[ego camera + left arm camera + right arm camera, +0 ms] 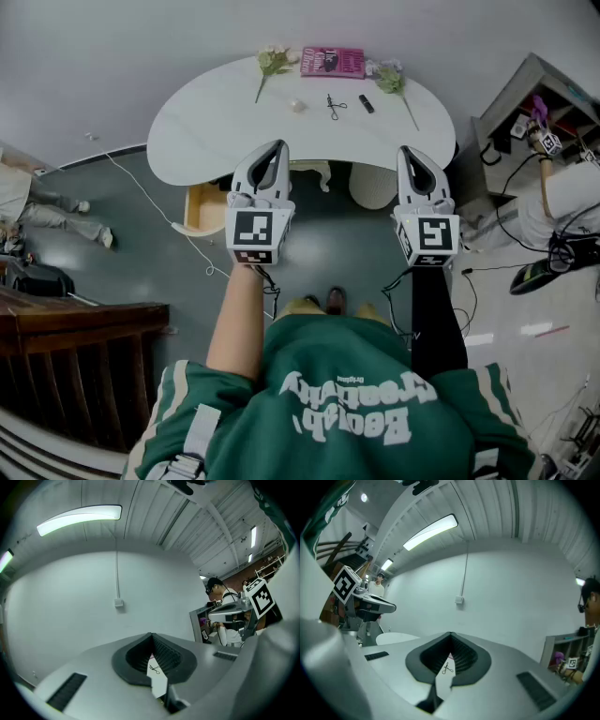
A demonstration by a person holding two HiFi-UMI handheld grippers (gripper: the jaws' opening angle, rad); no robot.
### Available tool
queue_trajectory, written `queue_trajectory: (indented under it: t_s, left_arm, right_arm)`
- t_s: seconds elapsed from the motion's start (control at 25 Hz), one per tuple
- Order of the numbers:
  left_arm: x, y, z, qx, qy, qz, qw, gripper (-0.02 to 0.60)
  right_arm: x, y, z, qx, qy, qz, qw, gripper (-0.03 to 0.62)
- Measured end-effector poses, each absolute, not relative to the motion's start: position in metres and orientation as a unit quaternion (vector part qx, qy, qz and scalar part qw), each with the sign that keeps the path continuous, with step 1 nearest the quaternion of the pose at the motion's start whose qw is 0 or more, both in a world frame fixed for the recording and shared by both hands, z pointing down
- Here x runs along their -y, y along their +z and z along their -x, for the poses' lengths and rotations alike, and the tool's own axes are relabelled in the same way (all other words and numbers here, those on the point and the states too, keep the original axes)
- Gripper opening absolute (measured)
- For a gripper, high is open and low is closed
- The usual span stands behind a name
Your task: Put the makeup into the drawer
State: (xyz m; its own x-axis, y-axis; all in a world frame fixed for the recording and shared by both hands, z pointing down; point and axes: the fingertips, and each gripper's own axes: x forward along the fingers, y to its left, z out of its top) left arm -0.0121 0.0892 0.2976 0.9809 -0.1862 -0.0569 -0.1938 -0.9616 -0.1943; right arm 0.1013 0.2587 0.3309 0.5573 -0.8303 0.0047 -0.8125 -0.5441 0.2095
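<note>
On the white table (187, 131) lie a pink makeup box (332, 62), a black eyelash curler (335, 106), a black lipstick tube (366, 104) and a small pale round item (297, 106). A yellowish drawer (202, 208) stands pulled out under the table's left side. My left gripper (275, 147) and right gripper (409, 152) are held level side by side in front of the table, short of its near edge, both shut and empty. Through the slit below each pair of jaws the eyelash curler (153, 669) (447, 668) shows on the table top.
Flower stems (270, 67) (394, 82) lie at the table's back. A grey shelf unit (525, 103) and a person (562, 202) are at the right, with cables on the floor. A dark wooden railing (75, 356) is at the lower left.
</note>
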Motion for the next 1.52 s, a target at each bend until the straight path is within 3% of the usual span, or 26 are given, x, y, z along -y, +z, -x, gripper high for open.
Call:
queue_trajectory:
  t_s: [0.84, 1.52]
  left_arm:
    - [-0.088, 0.305, -0.019, -0.079, 0.007, 0.993, 0.09, 0.015]
    - [0.024, 0.327, -0.161, -0.047, -0.005, 0.997, 0.068, 0.017]
  right_arm:
    - [-0.252, 0.349, -0.122, 0.475, -0.053, -0.874, 0.083, 0.009]
    - [-0.133, 0.351, -0.248, 0.458, -0.039, -0.882, 0.1, 0.009]
